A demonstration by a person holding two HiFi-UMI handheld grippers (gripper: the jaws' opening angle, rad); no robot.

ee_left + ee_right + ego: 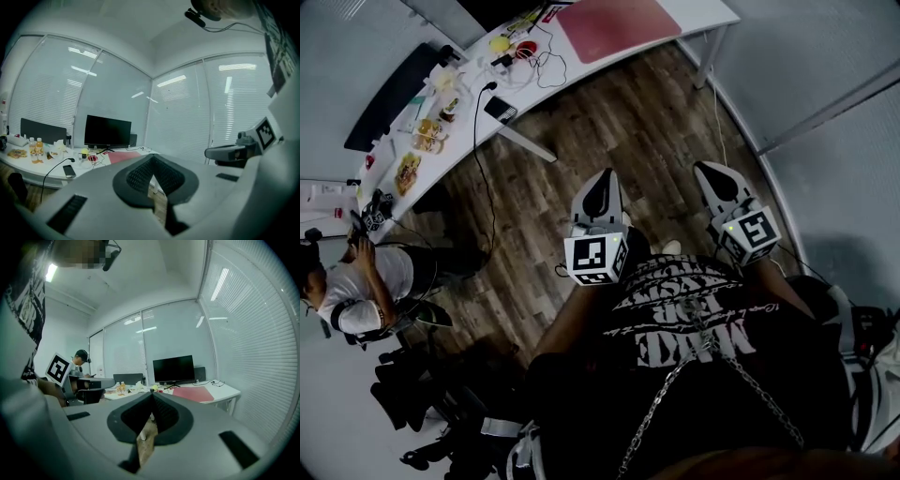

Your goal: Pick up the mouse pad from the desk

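Desk [698, 14] at frame top, mouse pad [617, 23] on it, well apart; I hold left gripper [602, 178], right gripper [708, 171] pressed together, empty, likely for approach

head looks down; gripper views seemingly share desk [225, 389]

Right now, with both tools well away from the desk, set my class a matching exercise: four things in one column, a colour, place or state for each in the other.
Things:
1 mouse pad
2 monitor
3 phone
4 left tool

Descriptions:
A shut, empty
B red, flat on the desk
C upright at the desk's back
D small, dark, near the desk's front edge

Pairs: 1-B, 2-C, 3-D, 4-A
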